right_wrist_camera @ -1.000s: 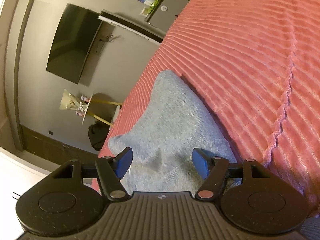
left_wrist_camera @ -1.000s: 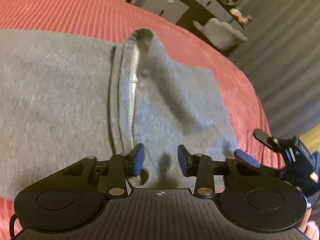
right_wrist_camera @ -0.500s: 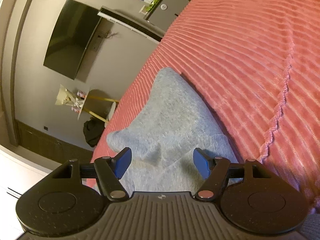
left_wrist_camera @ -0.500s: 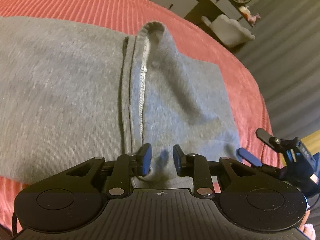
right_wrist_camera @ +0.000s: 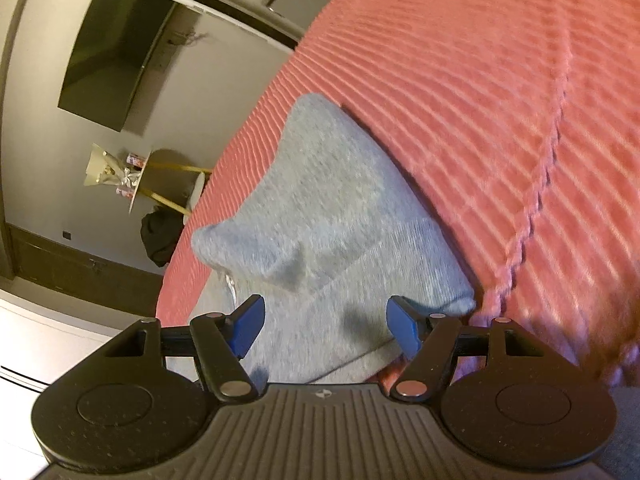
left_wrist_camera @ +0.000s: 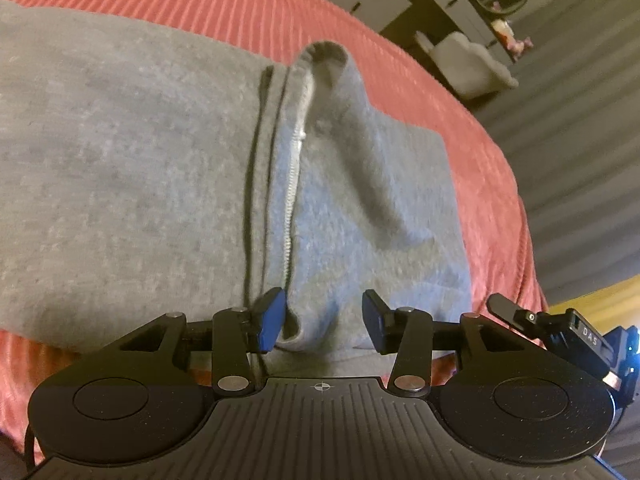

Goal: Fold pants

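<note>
over pants (left_wrist_camera: 160, 184), left fingers (left_wrist_camera: 272, 320) wider

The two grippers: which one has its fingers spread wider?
The right gripper; the gap between its blue-padded fingers is wider than the left gripper's, both over the grey fleece pants.

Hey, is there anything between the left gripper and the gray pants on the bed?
Nothing visible. The left gripper has its jaws open right over the near edge of the gray pants, with only fabric between them. The pants lie directly on the red bedspread.
</note>
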The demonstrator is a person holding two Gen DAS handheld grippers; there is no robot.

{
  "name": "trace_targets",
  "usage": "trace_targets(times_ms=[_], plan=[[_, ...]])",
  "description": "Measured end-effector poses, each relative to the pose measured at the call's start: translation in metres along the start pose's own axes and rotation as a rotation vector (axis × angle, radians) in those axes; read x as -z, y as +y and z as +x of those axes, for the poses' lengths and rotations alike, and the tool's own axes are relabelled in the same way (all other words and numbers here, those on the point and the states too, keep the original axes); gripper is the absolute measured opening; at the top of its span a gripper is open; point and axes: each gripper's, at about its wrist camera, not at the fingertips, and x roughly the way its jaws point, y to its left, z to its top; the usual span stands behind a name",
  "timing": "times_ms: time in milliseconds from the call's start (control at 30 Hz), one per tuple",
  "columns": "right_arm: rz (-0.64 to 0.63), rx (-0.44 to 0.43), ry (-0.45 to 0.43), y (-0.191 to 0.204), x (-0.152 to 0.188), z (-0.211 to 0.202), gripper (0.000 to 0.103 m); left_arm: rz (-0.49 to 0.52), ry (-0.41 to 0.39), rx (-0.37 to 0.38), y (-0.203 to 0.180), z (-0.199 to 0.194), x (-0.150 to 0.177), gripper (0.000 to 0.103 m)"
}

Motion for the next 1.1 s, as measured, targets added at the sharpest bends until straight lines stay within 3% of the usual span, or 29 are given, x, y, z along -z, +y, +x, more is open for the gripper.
trace_targets(times_ms=[67, 167, 233, 367, 500, 600, 633, 700, 800, 900, 967, 1100], plan=[[-0.006, -0.002, 0.019, 0.002, 0.001, 0.001, 0.062, -0.023, 0.038, 0.028, 0.0, 0.012, -0.002, 0.046], [-0.02, 0.037, 0.044, 0.009, 0.003, 0.005, 0.057, -0.046, 0.073, 0.012, -0.002, 0.024, -0.004, 0.03], [-0.014, 0.076, 0.076, 0.013, 0.005, 0.009, 0.057, -0.049, 0.085, 0.017, -0.003, 0.026, -0.004, 0.008], [-0.033, 0.13, 0.145, 0.018, 0.011, 0.02, 0.057, -0.079, 0.039, 0.02, -0.002, 0.016, -0.002, 0.005], [-0.004, 0.079, 0.097, 0.019, 0.006, 0.016, 0.057, -0.048, -0.076, 0.082, -0.008, -0.019, 0.009, 0.005], [0.063, 0.022, 0.09, 0.011, 0.004, 0.012, 0.038, -0.04, -0.117, 0.12, -0.006, -0.039, 0.023, 0.005], [0.076, 0.023, 0.089, 0.009, 0.005, 0.012, 0.031, -0.039, -0.115, 0.107, -0.003, -0.039, 0.026, 0.005], [0.093, 0.054, 0.084, 0.007, 0.008, 0.013, 0.027, -0.052, -0.095, 0.068, 0.006, -0.034, 0.033, 0.005], [0.137, 0.097, 0.039, 0.001, 0.006, 0.01, 0.028, -0.099, -0.049, 0.053, 0.019, -0.023, 0.039, 0.005], [0.159, 0.058, 0.012, -0.004, 0.004, 0.004, 0.027, -0.036, -0.031, 0.027, 0.01, -0.018, 0.042, 0.005], [0.111, 0.119, -0.029, 0.0, 0.005, -0.002, 0.005, 0.018, -0.026, 0.004, 0.003, -0.017, 0.043, 0.005], [0.01, 0.252, -0.007, 0.011, 0.009, -0.006, 0.004, 0.055, -0.005, -0.056, -0.001, -0.017, 0.042, 0.006]])
